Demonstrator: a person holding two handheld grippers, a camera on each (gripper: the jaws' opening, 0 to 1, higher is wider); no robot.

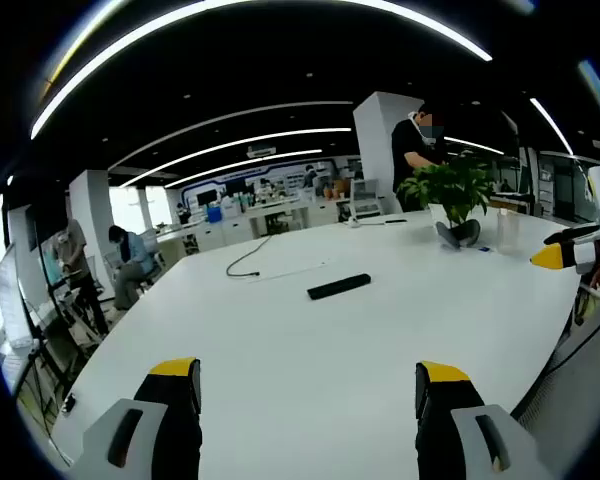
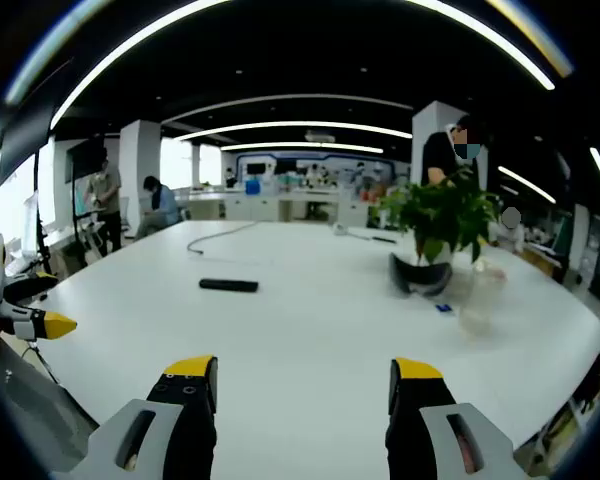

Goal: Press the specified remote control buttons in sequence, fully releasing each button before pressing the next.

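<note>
The left gripper [image 1: 307, 385] and right gripper [image 2: 304, 380] both hold their jaws apart, gripping nothing. The black remote control [image 1: 338, 286] lies mid-frame on the white table [image 1: 310, 340], well beyond them.

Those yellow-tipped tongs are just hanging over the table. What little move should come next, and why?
Probably ease one pair, say the right tongs, forward toward the black remote. Both pairs stand open and empty, the left tongs too, and the remote lies untouched well ahead on the white table, out of pressing range.
</note>
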